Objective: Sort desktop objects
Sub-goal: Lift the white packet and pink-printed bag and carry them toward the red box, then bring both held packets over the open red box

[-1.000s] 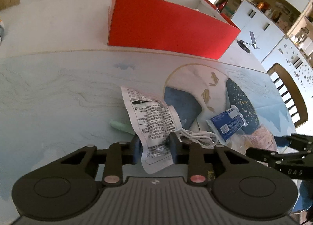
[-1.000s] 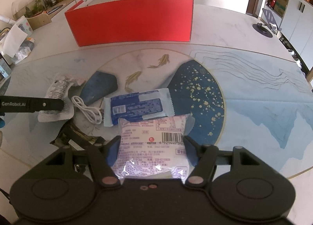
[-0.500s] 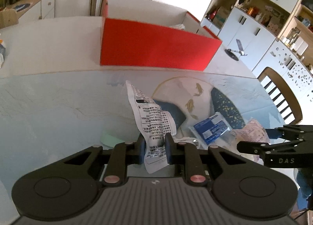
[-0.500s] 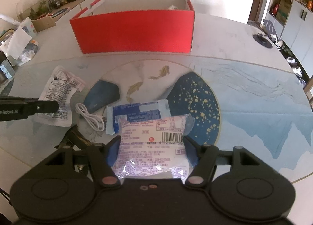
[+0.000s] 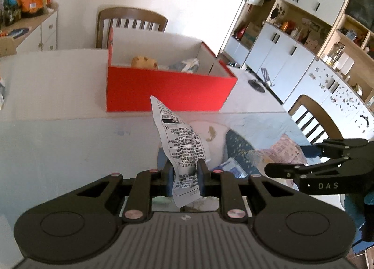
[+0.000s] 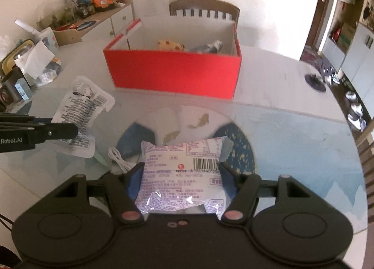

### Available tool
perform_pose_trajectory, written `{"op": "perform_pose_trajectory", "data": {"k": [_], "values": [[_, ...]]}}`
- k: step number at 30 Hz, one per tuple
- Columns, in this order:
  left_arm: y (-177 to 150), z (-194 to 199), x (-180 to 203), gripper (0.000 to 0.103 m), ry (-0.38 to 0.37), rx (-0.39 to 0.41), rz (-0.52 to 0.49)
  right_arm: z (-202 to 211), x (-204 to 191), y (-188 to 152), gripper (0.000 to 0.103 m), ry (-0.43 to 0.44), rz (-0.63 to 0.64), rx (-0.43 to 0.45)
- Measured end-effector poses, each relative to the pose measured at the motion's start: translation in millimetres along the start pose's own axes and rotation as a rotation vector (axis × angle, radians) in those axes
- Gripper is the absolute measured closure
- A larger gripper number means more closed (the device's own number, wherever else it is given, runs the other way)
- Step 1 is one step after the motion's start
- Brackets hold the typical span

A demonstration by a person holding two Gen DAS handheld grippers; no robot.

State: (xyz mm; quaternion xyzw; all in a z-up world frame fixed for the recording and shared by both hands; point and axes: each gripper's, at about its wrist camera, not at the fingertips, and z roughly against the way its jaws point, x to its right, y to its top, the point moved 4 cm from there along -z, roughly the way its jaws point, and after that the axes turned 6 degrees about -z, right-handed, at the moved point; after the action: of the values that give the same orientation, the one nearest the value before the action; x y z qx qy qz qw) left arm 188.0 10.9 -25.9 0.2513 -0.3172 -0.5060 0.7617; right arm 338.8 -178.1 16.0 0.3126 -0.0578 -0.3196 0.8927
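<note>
Pale and glossy, the round table (image 6: 292,133) carries a printed mat of blue patches and gold fish beneath both claws. Nearest the right wrist camera, the right gripper (image 6: 181,173) has its jaws set wide and pressed on either side of a puffy clear snack bag with purple print and a barcode (image 6: 183,173), which fills the gap between the pads and hangs above the mat. Just left of it a coiled white cable (image 6: 119,159) lies on the table. Further left, the left gripper (image 5: 183,175) has its jaws drawn nearly together, pinching the lower part of a flat white sachet covered in black print (image 5: 180,142); most of the sachet sticks out past the fingertips and stands clear of the table. Beyond both, near the table's far side, sits an open red cardboard box with a white inside (image 6: 173,71), holding a yellow spotted item and a dark wrapped one. Behind it stands a wooden chair (image 6: 203,9).
</note>
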Motion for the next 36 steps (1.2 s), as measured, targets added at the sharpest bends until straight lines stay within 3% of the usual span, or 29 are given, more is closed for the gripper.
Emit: {"op": "perform_pose_trajectory", "data": {"k": [15, 36], "values": [[57.0, 14.3, -2.6, 0.084, 0.011, 0.090, 0.008, 20.8, -6.0, 76.7, 0.036, 0.059, 0.077, 0.073], [101.4, -11.6, -12.7, 0.084, 0.018, 0.113, 0.046, 5.1, 3.8, 133.8, 0.036, 0.103, 0.089, 0.083]]}}
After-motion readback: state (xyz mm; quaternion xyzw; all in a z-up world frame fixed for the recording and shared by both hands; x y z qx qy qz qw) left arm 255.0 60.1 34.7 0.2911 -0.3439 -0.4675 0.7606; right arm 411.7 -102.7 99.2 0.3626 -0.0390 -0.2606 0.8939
